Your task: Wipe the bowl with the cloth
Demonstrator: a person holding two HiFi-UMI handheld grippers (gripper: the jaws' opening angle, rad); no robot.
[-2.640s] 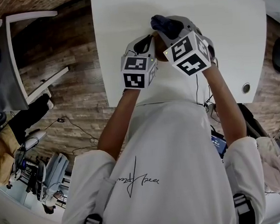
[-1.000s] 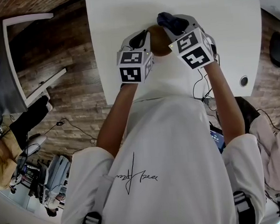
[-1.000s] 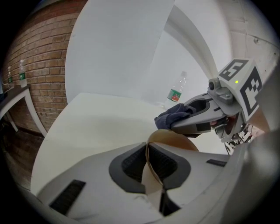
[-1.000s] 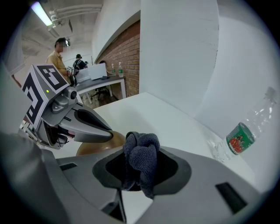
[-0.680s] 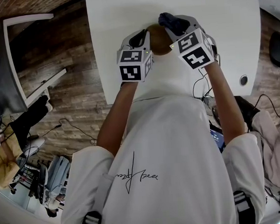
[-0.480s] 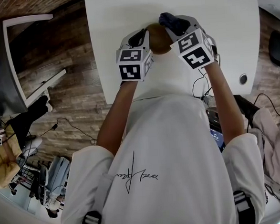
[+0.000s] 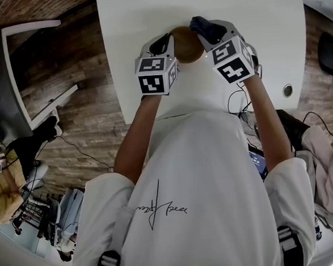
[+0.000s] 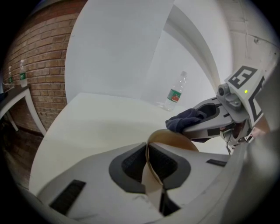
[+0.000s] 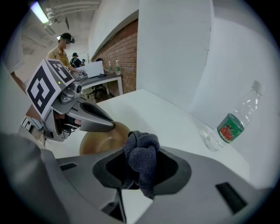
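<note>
White surface (image 7: 146, 11) carried the bowl (image 7: 187, 44), its thin rim pinched in the narrow left claw (image 8: 148, 166). The right claw (image 9: 139, 175) gripped the cloth (image 7: 202, 25), bunched at the bowl's far edge. That rim hold looked slippery (wiping pressure could twist the bowl free). Since the earliest frame, the cloth had slid off the bowl's middle, baring more brown.

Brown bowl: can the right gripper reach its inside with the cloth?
Probably yes: the right gripper with the dark blue cloth is beside the brown bowl; the left gripper clamps only its rim.
</note>
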